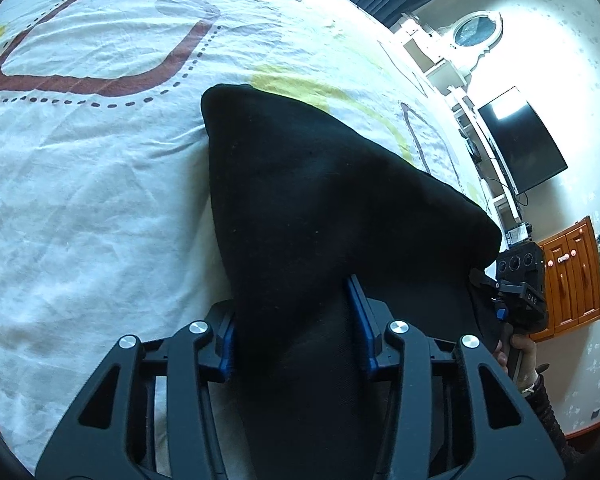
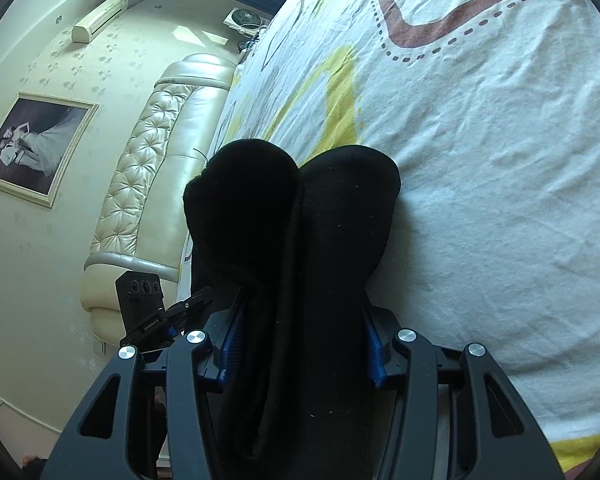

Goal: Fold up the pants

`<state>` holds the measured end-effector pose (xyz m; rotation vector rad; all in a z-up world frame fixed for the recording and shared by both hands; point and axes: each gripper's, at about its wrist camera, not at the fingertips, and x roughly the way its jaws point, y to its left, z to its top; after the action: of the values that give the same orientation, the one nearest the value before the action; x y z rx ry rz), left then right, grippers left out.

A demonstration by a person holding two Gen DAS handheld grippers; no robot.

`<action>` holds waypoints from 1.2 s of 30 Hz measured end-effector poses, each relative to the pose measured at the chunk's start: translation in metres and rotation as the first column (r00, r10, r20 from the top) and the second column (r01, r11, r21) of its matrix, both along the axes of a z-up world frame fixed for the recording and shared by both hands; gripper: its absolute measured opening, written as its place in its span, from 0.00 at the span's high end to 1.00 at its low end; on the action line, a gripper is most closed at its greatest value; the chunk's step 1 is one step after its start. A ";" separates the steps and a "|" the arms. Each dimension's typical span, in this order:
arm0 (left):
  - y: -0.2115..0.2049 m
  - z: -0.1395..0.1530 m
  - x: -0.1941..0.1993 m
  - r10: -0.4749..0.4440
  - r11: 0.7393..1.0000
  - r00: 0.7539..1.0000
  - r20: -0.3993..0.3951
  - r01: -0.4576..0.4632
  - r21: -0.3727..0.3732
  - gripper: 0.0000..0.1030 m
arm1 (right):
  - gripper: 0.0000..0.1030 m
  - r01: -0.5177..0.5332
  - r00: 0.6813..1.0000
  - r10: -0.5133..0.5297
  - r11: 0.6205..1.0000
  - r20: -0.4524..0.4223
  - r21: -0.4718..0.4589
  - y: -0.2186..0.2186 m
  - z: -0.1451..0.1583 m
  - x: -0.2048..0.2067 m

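Black pants (image 1: pixel 320 184) are bunched into a thick fold and held up over the patterned bed sheet (image 1: pixel 100 208). My left gripper (image 1: pixel 294 320) is shut on one end of the fold, with its blue pads (image 1: pixel 360 320) pressing the cloth from both sides. My right gripper (image 2: pixel 302 336) is shut on the other end of the pants (image 2: pixel 300 220), where two rounded folds stick out past the fingers. The left wrist view shows the right gripper (image 1: pixel 520 288) at the far right, held by a hand (image 1: pixel 524 364). In the right wrist view, the left gripper (image 2: pixel 144 304) shows at the lower left.
The white sheet with brown and yellow shapes (image 2: pixel 480 160) covers the bed. A cream padded headboard (image 2: pixel 148 168) lines one side, under a framed picture (image 2: pixel 32 148). A dark TV (image 1: pixel 524 140), white shelves (image 1: pixel 452 68) and an orange wooden cabinet (image 1: pixel 572 280) stand past the bed's other side.
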<state>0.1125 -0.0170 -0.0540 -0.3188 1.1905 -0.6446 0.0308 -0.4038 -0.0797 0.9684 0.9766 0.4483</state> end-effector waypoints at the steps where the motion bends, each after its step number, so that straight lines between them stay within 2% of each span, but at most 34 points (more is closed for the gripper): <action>1: 0.000 -0.001 -0.001 -0.007 1.000 1.000 0.009 0.007 0.000 0.52 | 0.51 0.001 1.000 -0.001 1.000 -0.001 0.002 -0.001 0.000 -0.001; 3: 0.003 -0.001 -0.003 -0.014 1.000 1.000 0.019 0.014 -0.020 0.46 | 0.47 -0.002 1.000 0.002 1.000 0.000 -0.002 -0.005 0.000 -0.005; 6: 0.016 -0.003 0.000 0.003 0.995 1.000 -0.017 -0.004 -0.095 0.39 | 0.38 -0.001 1.000 0.002 1.000 0.015 -0.009 -0.008 0.009 -0.007; 10: 0.037 -0.014 0.011 0.046 0.979 0.995 -0.087 -0.062 -0.194 0.38 | 0.31 0.051 0.998 -0.053 0.998 0.040 0.047 -0.023 0.008 -0.010; 13: 0.031 -0.015 0.019 0.041 0.981 0.996 -0.085 -0.057 -0.185 0.37 | 0.30 0.059 0.997 -0.061 0.996 0.035 0.068 -0.026 0.006 -0.001; 16: 0.020 -0.012 0.028 0.038 0.986 0.998 -0.052 -0.046 -0.158 0.34 | 0.25 0.039 0.998 -0.041 0.999 0.038 0.037 -0.022 0.009 0.016; 20: 0.013 -0.015 0.045 0.074 0.979 0.995 -0.070 -0.086 -0.184 0.28 | 0.23 0.017 1.000 -0.017 1.000 0.024 0.014 -0.018 0.011 0.032; 22: 0.011 -0.017 0.052 0.088 0.974 0.992 -0.087 -0.104 -0.201 0.27 | 0.26 0.011 1.000 -0.010 1.000 0.022 -0.005 -0.016 0.013 0.036; 23: 0.010 -0.017 0.054 0.089 0.975 0.993 -0.084 -0.104 -0.197 0.27 | 0.34 0.015 1.000 -0.015 1.000 0.014 -0.009 -0.016 0.012 0.035; 25: 0.004 -0.015 0.054 0.080 0.984 0.996 -0.049 -0.087 -0.153 0.32 | 0.47 0.033 0.999 -0.034 0.999 -0.004 -0.012 -0.018 0.010 0.034; 27: -0.002 -0.011 0.052 0.059 0.994 0.998 -0.001 -0.059 -0.089 0.42 | 0.52 0.036 0.999 -0.036 0.999 0.002 -0.009 -0.020 0.008 0.031; 32: -0.007 -0.007 0.056 0.059 0.997 0.998 0.023 -0.058 -0.052 0.48 | 0.54 0.041 0.999 -0.041 0.999 0.014 -0.014 -0.019 0.011 0.032; 36: -0.008 -0.005 0.059 0.054 0.998 0.998 0.029 -0.053 -0.038 0.50 | 0.54 0.051 0.998 -0.050 0.999 0.027 -0.016 -0.020 0.010 0.033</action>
<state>0.1714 -0.0254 -0.0591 -0.3704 1.1387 -0.6237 0.0636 -0.4233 -0.0693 0.9679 0.9282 0.4097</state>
